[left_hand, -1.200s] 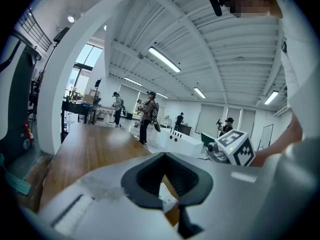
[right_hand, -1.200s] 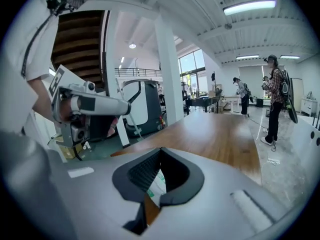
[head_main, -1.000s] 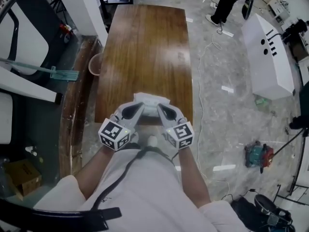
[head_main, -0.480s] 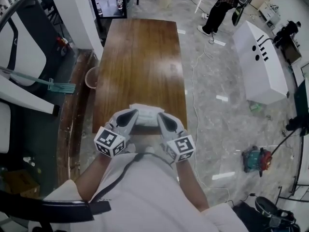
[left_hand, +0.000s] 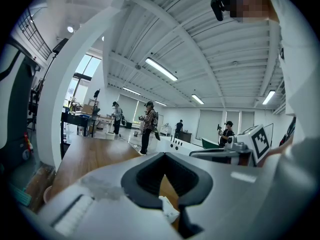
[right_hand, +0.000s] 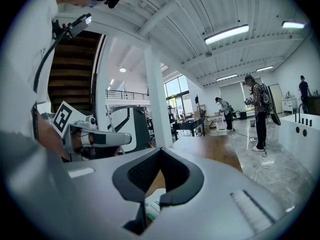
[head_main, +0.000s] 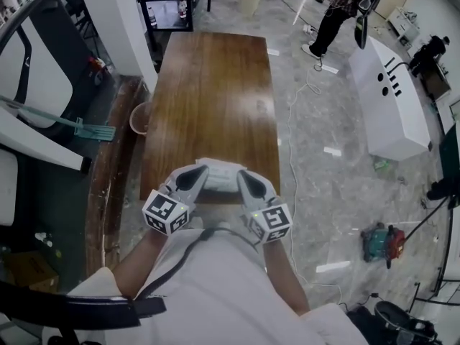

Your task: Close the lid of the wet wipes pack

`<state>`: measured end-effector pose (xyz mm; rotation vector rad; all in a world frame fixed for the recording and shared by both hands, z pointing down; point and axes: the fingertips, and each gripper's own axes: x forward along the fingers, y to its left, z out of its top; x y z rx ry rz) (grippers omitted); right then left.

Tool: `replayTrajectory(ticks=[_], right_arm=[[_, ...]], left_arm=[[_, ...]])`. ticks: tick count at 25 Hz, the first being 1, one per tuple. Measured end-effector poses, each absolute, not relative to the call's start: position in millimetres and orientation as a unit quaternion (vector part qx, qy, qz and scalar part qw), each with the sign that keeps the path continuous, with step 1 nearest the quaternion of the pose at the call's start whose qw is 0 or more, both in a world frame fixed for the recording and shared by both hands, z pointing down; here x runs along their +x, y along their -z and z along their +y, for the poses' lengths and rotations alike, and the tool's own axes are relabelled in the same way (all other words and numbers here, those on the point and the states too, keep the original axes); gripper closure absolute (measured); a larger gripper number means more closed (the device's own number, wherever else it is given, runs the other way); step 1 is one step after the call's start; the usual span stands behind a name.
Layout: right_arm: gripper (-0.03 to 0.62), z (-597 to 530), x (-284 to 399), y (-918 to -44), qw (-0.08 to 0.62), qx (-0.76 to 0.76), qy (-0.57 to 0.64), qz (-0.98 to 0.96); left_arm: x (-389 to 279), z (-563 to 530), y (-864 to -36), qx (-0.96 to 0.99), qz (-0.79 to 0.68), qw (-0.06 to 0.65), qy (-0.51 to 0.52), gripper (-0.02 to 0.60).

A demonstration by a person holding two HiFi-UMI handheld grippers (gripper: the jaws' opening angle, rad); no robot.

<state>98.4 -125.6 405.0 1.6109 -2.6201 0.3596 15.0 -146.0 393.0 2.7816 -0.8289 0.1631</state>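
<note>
The white wet wipes pack (head_main: 220, 171) lies at the near end of the long wooden table (head_main: 212, 92). My left gripper (head_main: 202, 171) is at the pack's left near corner and my right gripper (head_main: 242, 175) at its right near corner, both angled inward over it. The jaws of both grippers are shut, with nothing between them. In the left gripper view (left_hand: 165, 157) a bit of the pack (left_hand: 168, 210) shows through the gap under the pads. The right gripper view (right_hand: 161, 152) shows the pack (right_hand: 154, 204) the same way. I cannot see the pack's lid.
A pink bucket (head_main: 139, 116) and a mop (head_main: 79, 125) are on the floor left of the table. A white cabinet (head_main: 390, 99), a person (head_main: 338, 9), a cable (head_main: 293, 131) and a power tool (head_main: 379, 237) are on the right. A black cart (head_main: 169, 9) stands beyond the table.
Both grippers stay shut at the near side of the pack. The right one has lifted a little. The head view has tilted slightly, showing more of the room beyond the table.
</note>
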Motion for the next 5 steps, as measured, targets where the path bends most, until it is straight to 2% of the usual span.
replayTrajectory(ticks=[5], right_arm=[[0.586,-134.2,92.2,-403.0,0.022,0.517,-0.111,-0.848]], left_arm=[[10.6,-151.5,-391.7,0.95,-0.284,0.113,-0.055,0.58]])
